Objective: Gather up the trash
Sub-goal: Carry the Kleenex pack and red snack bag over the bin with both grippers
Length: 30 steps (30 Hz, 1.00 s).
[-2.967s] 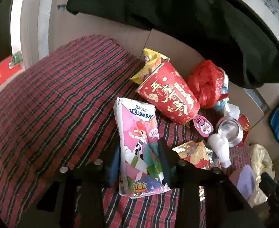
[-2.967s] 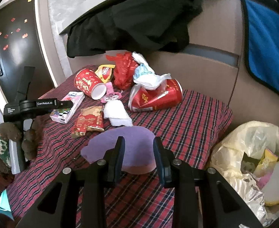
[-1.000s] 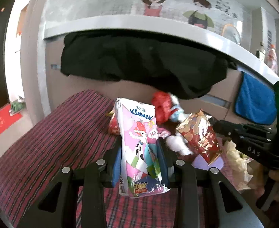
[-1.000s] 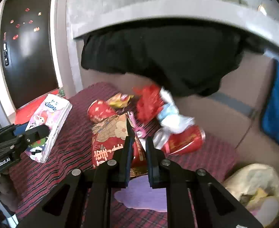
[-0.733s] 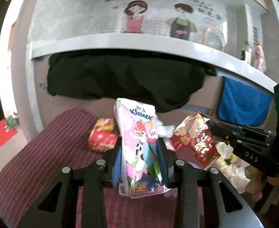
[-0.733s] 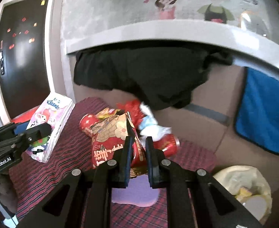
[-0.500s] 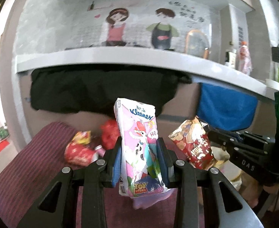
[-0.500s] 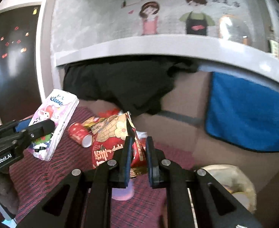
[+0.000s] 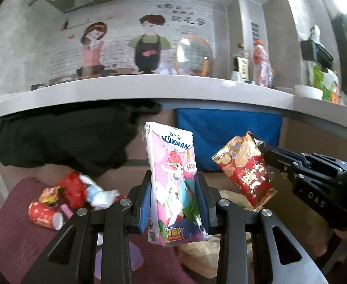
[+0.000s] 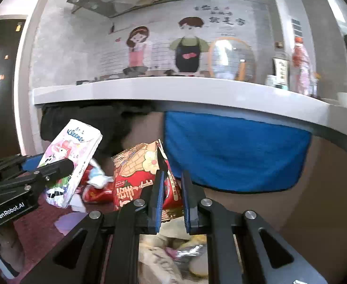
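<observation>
1. Kleenex tissue pack (image 9: 173,184) stands upright between the left gripper (image 9: 174,201) fingers, which are clamped on its lower half; its top rises well above the fingertips.
2. Beside it, the right gripper (image 10: 171,198) is pinched narrow on a red snack wrapper (image 10: 138,177), gripping near the wrapper's right edge so most of it fans out to the left.
3. Just below the right gripper lies a pale trash bag (image 10: 164,255) with scraps inside.
4. Farther off, on the plaid cloth (image 9: 10,227), a red paper cup (image 9: 44,215) lies on its side near crumpled red plastic (image 9: 73,189).
5. Behind hang a black garment (image 9: 62,137) and a blue towel (image 10: 232,151) under the grey counter (image 9: 149,87).
</observation>
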Each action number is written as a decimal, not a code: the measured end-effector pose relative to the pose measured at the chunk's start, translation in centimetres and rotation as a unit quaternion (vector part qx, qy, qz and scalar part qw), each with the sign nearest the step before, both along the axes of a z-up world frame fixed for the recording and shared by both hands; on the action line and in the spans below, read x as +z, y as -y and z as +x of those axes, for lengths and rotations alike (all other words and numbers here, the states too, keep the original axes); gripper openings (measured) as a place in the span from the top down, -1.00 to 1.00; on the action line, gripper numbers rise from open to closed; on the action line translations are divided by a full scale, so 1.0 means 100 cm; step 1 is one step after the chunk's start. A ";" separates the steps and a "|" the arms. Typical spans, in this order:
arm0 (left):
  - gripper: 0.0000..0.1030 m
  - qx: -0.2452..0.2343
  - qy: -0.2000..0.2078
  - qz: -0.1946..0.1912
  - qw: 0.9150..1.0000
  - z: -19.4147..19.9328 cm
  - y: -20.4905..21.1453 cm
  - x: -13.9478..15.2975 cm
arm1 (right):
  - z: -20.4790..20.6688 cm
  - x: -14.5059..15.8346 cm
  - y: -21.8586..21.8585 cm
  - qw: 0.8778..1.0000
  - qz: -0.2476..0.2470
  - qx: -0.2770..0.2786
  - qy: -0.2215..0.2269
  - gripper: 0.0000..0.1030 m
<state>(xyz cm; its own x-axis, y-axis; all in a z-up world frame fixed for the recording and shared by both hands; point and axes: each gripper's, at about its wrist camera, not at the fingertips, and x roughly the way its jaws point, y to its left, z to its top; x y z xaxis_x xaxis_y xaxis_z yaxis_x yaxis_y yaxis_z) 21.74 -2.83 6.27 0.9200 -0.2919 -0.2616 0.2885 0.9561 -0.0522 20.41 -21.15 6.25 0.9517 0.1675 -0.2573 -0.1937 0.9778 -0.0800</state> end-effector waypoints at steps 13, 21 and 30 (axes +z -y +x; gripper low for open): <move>0.32 -0.021 -0.012 -0.002 1.000 0.010 0.052 -0.017 | -0.002 -0.010 0.059 0.999 0.015 -0.052 0.001 0.76; 0.32 -0.028 -0.050 -0.008 0.998 0.028 0.060 -0.041 | 0.004 -0.028 0.071 0.998 0.031 -0.062 -0.011 0.76; 0.32 -0.034 -0.071 -0.025 0.997 0.049 0.064 -0.062 | 0.020 -0.052 0.072 0.997 0.033 -0.068 -0.025 0.76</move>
<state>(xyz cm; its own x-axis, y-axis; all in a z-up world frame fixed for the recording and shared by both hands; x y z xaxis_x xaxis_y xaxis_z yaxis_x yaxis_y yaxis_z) 26.68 -9.18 0.11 0.8527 -0.3680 -0.3708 0.3387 0.9298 -0.1439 22.41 -28.37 1.08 0.9532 0.0550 -0.2974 -0.0604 0.9981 -0.0091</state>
